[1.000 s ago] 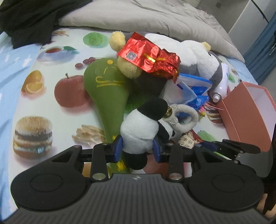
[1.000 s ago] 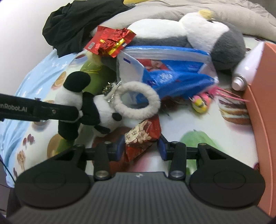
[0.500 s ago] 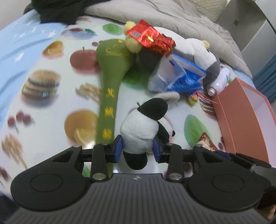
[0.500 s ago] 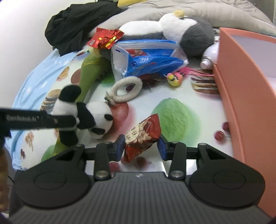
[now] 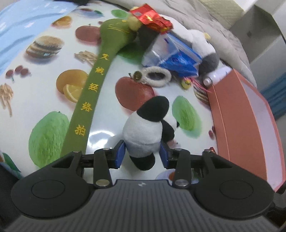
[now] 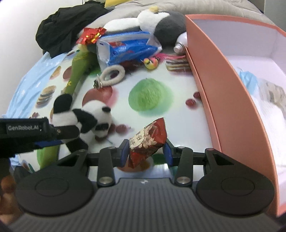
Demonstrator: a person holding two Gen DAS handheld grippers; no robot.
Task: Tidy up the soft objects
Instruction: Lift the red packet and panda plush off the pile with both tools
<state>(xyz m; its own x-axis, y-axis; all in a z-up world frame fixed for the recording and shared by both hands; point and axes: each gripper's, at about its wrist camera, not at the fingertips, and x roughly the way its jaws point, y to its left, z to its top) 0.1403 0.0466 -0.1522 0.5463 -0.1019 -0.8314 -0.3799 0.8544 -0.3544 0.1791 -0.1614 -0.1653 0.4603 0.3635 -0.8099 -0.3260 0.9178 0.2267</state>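
Two grippers over a fruit-print bed, beside an orange box.

The left gripper (image 5: 142, 153) has its jaws opening with the panda plush (image 5: 145, 128) between them; the pads stand just clear of its white body. Only the right wrist view shows the right gripper (image 6: 146, 151) clamped on a red snack packet (image 6: 147, 141), and the white inside of the orange box (image 6: 219, 100). The bed sheet (image 5: 44, 92) carries printed fruit and burgers; a grey duvet (image 5: 187, 16) lies beyond.
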